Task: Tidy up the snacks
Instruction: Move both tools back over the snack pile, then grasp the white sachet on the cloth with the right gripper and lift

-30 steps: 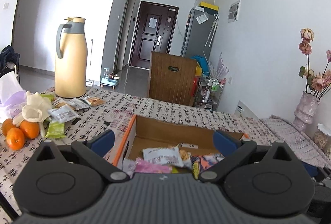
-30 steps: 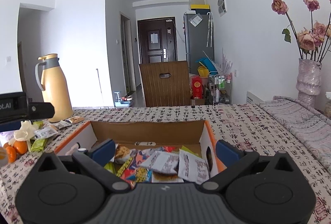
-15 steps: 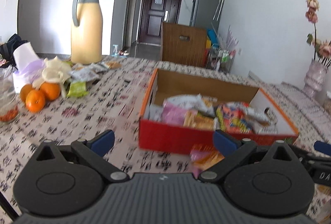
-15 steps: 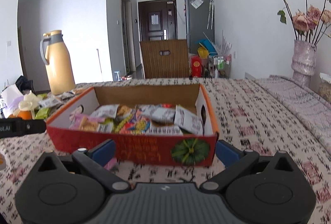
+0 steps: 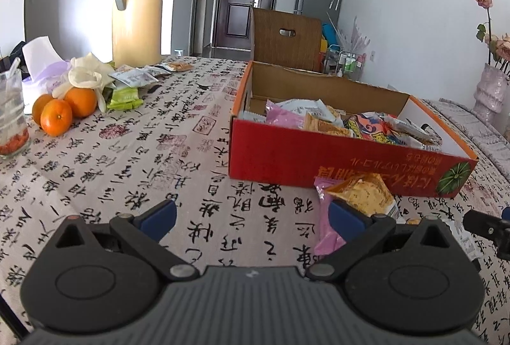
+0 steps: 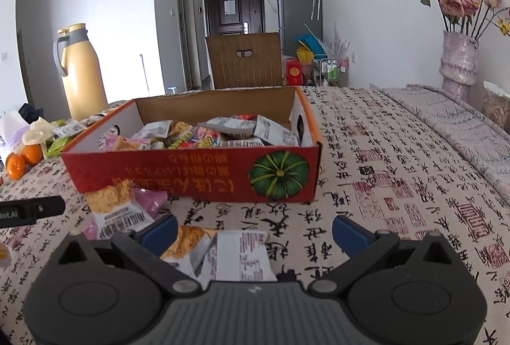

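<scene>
A red cardboard box (image 5: pixel 334 158) (image 6: pixel 197 177) with several snack packets in it stands on the patterned tablecloth. Loose packets lie in front of it: an orange packet (image 5: pixel 361 193) (image 6: pixel 116 208) on a pink packet (image 5: pixel 328 233) (image 6: pixel 149 201), and an orange-and-white packet (image 6: pixel 223 252) just under my right gripper. My left gripper (image 5: pixel 251 216) is open and empty, low over the cloth left of the packets. My right gripper (image 6: pixel 255 228) is open, with the orange-and-white packet between its fingers and below them.
More snack packets (image 5: pixel 134 79) lie by a yellow thermos jug (image 5: pixel 137 7) at the far left, with oranges (image 5: pixel 63 109), a tissue pack and a glass (image 5: pixel 11 118). A vase of dried roses (image 6: pixel 459 61) stands at the right. A wooden chair (image 6: pixel 244 60) is behind the table.
Both grippers have pulled back from over the box and dropped low in front of it. The loose packets in front of the box have come into view.
</scene>
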`<move>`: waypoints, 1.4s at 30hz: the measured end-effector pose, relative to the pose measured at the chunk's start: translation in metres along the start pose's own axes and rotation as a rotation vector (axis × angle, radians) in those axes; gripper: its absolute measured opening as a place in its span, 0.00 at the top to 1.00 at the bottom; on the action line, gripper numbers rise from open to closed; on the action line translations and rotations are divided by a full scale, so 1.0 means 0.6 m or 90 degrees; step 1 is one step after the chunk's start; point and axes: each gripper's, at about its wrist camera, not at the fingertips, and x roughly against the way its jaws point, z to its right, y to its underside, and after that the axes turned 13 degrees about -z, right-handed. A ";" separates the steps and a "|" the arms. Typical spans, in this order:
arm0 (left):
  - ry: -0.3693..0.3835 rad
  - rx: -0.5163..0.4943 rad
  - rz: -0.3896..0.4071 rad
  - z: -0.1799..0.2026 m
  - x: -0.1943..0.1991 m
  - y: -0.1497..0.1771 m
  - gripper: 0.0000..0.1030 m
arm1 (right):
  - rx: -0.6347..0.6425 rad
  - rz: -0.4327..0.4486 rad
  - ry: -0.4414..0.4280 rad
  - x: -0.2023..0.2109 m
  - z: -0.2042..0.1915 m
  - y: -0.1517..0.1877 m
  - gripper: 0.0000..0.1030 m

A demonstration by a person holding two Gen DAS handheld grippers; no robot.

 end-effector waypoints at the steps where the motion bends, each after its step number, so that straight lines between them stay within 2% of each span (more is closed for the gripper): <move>1: 0.002 0.000 0.000 -0.001 -0.002 0.000 0.00 | -0.002 -0.002 0.000 -0.001 0.000 0.000 0.00; 19: 0.036 0.026 -0.002 -0.014 -0.013 0.004 0.00 | -0.014 -0.025 0.017 -0.028 0.011 -0.005 0.00; 27: 0.039 0.032 0.001 -0.016 -0.014 0.004 0.00 | 0.009 -0.066 0.032 -0.057 0.001 -0.004 0.00; 30: 0.041 0.035 0.001 -0.016 -0.014 0.004 0.00 | 0.018 -0.078 0.035 -0.066 -0.005 -0.002 0.05; 34: 0.043 0.038 0.002 -0.018 -0.012 0.005 0.00 | 0.006 -0.085 0.025 -0.069 0.001 -0.002 0.16; 39: 0.044 0.039 0.006 -0.018 -0.010 0.006 0.00 | 0.036 -0.077 0.025 -0.066 -0.012 0.004 0.23; 42: 0.041 0.040 0.008 -0.018 -0.009 0.006 0.00 | 0.044 -0.070 0.011 -0.063 -0.016 0.005 0.34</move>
